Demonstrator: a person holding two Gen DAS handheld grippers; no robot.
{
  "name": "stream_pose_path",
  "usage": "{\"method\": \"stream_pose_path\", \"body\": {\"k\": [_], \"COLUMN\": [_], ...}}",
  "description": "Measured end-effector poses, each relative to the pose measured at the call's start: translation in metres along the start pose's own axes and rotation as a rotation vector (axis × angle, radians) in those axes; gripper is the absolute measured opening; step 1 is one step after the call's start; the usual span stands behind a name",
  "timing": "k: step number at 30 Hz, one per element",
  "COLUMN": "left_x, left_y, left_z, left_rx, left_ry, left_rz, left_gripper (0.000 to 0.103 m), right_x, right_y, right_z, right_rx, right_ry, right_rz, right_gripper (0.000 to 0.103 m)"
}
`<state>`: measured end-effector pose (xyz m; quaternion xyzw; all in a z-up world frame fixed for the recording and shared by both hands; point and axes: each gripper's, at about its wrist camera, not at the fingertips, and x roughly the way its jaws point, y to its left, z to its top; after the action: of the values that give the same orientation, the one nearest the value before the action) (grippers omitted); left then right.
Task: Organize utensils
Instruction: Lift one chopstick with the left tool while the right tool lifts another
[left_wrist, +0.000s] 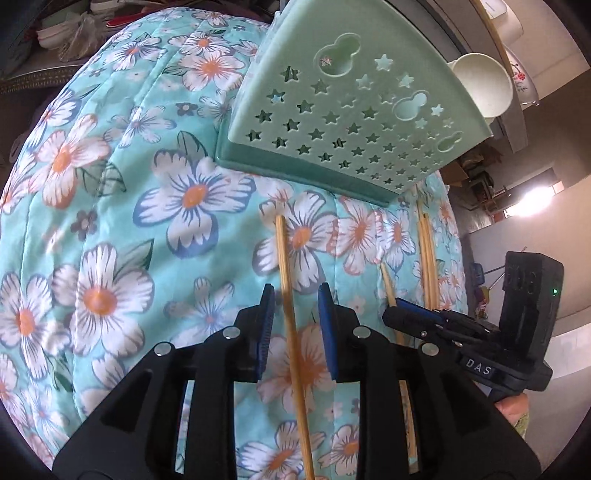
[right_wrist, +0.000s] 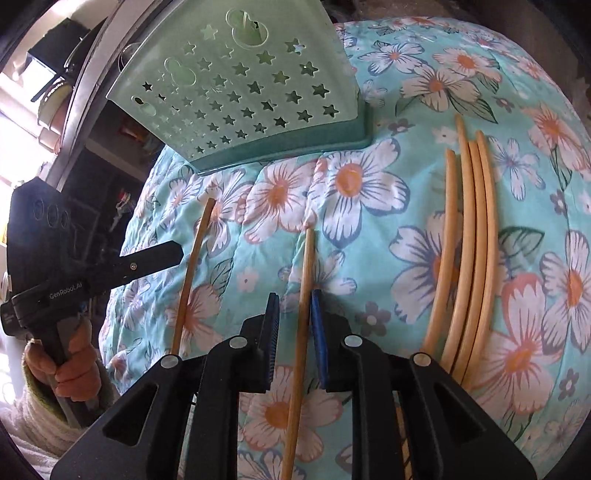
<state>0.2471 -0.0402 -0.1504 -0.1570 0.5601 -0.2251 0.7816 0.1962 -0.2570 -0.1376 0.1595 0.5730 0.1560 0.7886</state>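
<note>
My left gripper is spread wide, its blue pads either side of one chopstick that lies flat on the flowered quilt and runs straight ahead between them, touching neither pad as far as I can see. Ahead of it, a little to its right, stands the green holder with the star-shaped holes, resting on the quilt. Further right, my right gripper has closed in nearly onto a second chopstick; the right pad looks to be touching it, the left pad has a thin gap, so I would call it closing rather than clamped. To the right of that gripper lies a bundle of chopsticks, side by side and untouched.

I judge this to be the pick-up step: both sticks are lined up but neither is lifted. Next I must squeeze both grippers shut, raise the sticks and tip them up into the holder.

The holder's open top is cut off in both views, so I cannot see what is in it. The near ends of both sticks are hidden under my grippers.
</note>
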Motion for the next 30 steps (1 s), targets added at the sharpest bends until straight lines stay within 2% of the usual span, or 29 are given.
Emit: {"method": "stream_pose_path", "body": {"k": [5, 9, 12, 16, 23, 30], "left_x": [0.022, 0.025, 0.024, 0.027, 0.019, -0.019], "left_y": [-0.003, -0.009, -0.016, -0.028, -0.039, -0.05], "left_z": [0.016, 0.016, 0.011, 0.006, -0.002, -0.014], "left_rx": [0.013, 0.068, 0.128, 0.198, 0.201, 0.221], "left_ry": [0.037, 0.018, 0.005, -0.018, -0.036, -0.089], "left_rz": [0.071, 0.128, 0.194, 0.276, 0.236, 0.195], "left_gripper": [0.022, 0.022, 0.02, 0.009, 0.006, 0.006], "right_x": [0.009, 0.019, 0.021, 0.025, 0.003, -0.034], "right_y": [0.004, 0.01, 0.016, 0.019, 0.015, 0.025], "right_z": [0.009, 0.018, 0.022, 0.022, 0.015, 0.01], "right_rx": [-0.034, -0.052, -0.068, -0.061, -0.055, -0.08], "right_ry": [0.003, 0.002, -0.006, -0.033, -0.073, -0.145], "right_rz": [-0.034, -0.054, -0.076, -0.073, -0.045, -0.028], "right_gripper": [0.018, 0.018, 0.017, 0.008, 0.007, 0.006]}}
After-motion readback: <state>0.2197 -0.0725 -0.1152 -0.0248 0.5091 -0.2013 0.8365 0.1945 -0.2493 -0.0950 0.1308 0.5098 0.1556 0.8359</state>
